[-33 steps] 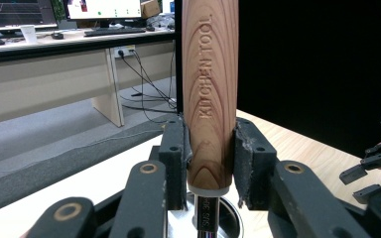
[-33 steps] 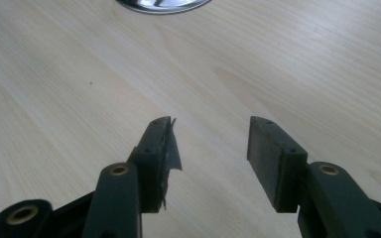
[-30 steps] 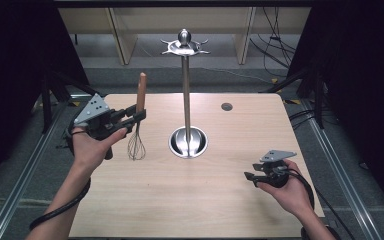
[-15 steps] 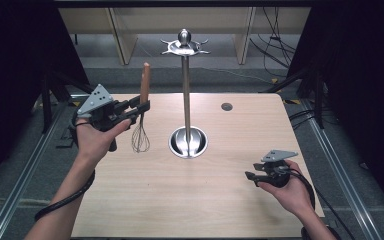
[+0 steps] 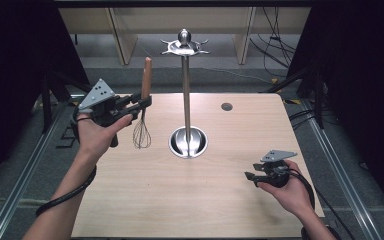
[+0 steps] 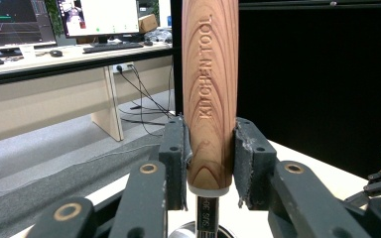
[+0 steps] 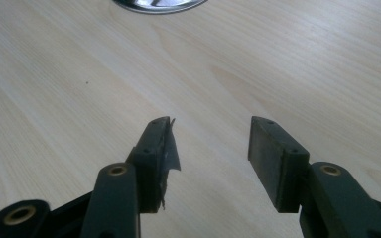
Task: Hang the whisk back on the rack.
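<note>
I'm in a lab here: black curtains flank my worktop, cables trail the floor, monitors glow on a desk.

The whisk handle's top is cut off, its wire loops apparently hidden below the claw.

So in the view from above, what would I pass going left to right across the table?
Left claw gripping the whisk → metal stand → small dark disc → right claw, open and empty.
</note>
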Demonstrator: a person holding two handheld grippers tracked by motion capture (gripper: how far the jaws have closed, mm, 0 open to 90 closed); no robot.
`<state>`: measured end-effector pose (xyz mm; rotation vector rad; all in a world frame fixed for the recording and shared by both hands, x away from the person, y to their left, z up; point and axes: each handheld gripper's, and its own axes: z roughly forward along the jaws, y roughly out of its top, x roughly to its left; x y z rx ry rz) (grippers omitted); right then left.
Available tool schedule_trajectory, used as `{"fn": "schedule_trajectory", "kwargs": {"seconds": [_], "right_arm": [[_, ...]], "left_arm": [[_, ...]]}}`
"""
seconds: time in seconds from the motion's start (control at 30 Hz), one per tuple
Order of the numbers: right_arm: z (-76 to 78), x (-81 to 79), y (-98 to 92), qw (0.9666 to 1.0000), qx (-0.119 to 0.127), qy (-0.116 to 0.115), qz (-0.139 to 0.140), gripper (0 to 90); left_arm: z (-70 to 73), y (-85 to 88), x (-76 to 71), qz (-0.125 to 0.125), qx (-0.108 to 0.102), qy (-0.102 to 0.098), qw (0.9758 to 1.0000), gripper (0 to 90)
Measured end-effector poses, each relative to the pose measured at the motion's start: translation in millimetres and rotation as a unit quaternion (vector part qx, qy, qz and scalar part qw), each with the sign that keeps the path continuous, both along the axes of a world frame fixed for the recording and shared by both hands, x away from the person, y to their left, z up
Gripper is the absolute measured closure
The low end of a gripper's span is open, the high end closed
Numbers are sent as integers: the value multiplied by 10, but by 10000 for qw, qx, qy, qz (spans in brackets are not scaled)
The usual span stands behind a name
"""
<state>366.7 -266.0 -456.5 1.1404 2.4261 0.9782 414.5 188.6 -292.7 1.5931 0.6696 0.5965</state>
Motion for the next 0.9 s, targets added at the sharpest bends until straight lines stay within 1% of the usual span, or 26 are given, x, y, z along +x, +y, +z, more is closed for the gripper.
{"fn": "schedule_trajectory", "kwargs": {"seconds": [0.5, 0.9], "right_arm": [[-15, 0, 8, 10000, 11, 25, 1, 515], [-17, -3, 7, 10000, 15, 26, 2, 510]], "left_arm": [[56, -13, 32, 3, 9, -16, 10000, 685], [91, -57, 67, -32, 9, -20, 10000, 685]]}}
